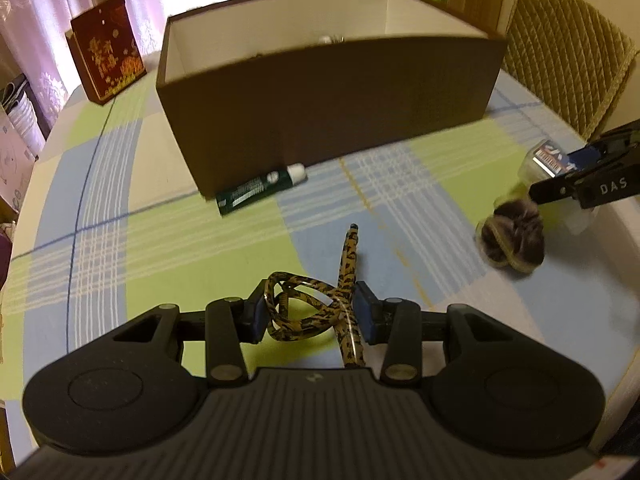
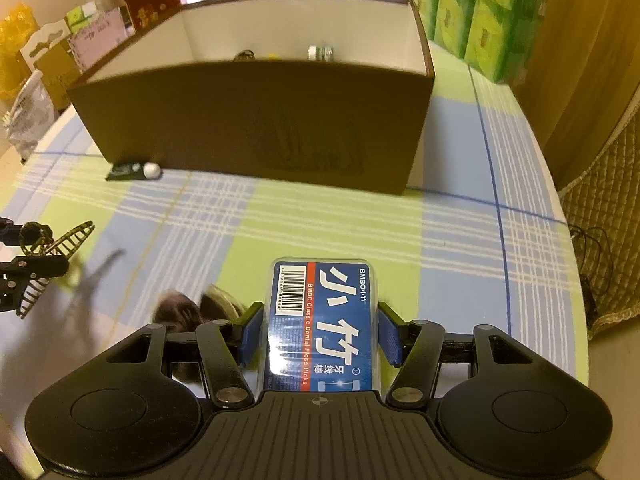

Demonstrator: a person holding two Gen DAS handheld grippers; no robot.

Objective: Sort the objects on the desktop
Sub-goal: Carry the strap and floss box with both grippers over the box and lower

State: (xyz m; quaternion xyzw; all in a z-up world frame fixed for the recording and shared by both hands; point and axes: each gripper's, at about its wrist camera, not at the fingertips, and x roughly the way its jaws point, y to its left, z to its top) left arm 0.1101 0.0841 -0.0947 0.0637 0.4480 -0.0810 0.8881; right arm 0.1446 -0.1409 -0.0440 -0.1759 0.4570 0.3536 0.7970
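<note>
Hair clip gripped, floss box gripped

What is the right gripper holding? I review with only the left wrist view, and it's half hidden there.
Observer: A blue floss box, clamped in the right gripper; its label reads Classic Dental Floss Picks.
Operator: Anything in the brown box yet?
Observer: Two things show above the brown box near wall: a silver cap and a small item beside it.
Operator: Does my clip have teeth?
Observer: Yes, the clip in the left gripper shows rows of comb teeth.
</note>
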